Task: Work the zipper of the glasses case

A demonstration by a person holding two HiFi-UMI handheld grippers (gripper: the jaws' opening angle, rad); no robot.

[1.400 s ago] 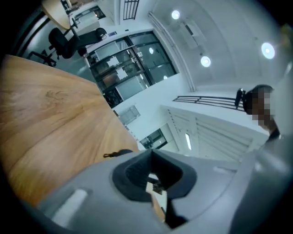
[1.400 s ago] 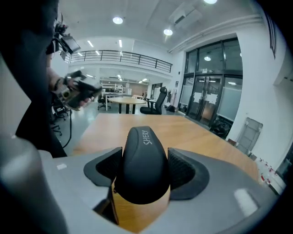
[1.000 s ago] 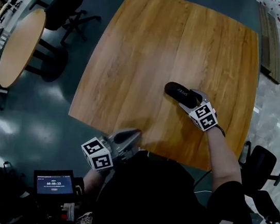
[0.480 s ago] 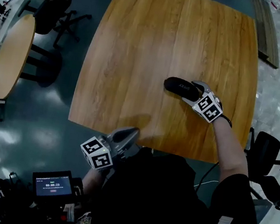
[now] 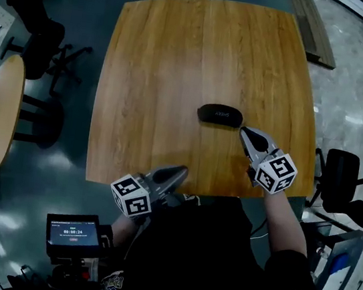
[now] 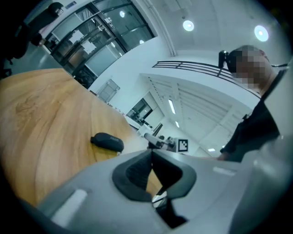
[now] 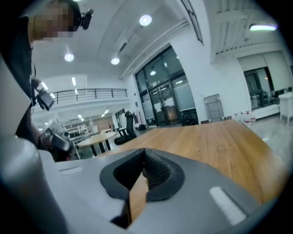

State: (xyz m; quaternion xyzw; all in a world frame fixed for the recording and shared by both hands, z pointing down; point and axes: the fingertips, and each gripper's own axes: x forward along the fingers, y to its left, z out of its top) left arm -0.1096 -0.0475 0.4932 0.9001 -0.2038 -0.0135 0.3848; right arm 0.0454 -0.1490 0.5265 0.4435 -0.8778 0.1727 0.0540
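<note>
Glasses case [image 5: 220, 115] lies mid-table [image 5: 165, 71], just clear of my right gripper [image 5: 245, 134], whose jaws have just closed on nothing; left gripper [image 5: 181, 172] likewise clenched empty; I judge the case light, semi-rigid and slide-prone, so pin its body and pinch the zipper pull.

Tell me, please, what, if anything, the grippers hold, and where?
Nothing: the left gripper is shut empty, the right gripper just closed on nothing; the glasses case lies free.

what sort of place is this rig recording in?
Likely an open-plan office or lab hall: a wooden table, a wheeled office chair, glass doors and a railed upper gallery.
</note>
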